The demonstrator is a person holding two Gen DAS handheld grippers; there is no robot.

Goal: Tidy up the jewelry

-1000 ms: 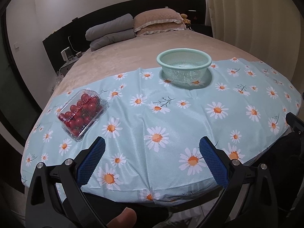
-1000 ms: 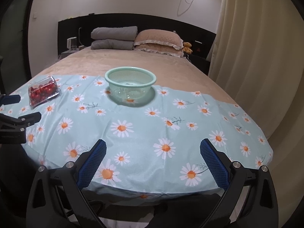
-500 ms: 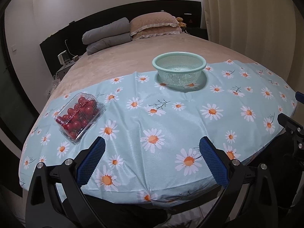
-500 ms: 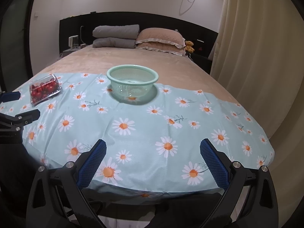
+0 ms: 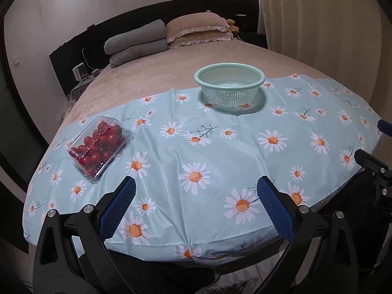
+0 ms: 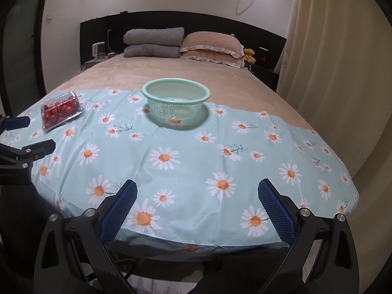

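**No Jewelry in Sight as Two Claws Wait at Foot of Bed**

Seen from the foot of a wide beige bed [image 5: 147, 73], its near half draped in a pale blue daisy-print cloth [image 5: 220, 152]. No jewelry visible anywhere in either view, and no bench either. Only two loose things on the cloth.

Far and central: a mint-green mesh basket [image 5: 230, 95], upright and empty as far as can be told. Nearer, well apart from it toward the left edge: a clear plastic box of cherry tomatoes [image 5: 99, 148], lid shut, long axis running on a diagonal from near-left to far-right.

Left claw [image 5: 196, 183] spread wide, holding nothing, low at the cloth's near edge. Right claw [image 6: 197, 186] likewise spread wide and bare, a little off to the other side.

Box ahead and to the left of the left claw, plainly the nearer of the two; from the right claw, far off across the cloth. Basket almost straight ahead of both. Judged from this layout, any first reach for the box best made from the left, closing across its short side.
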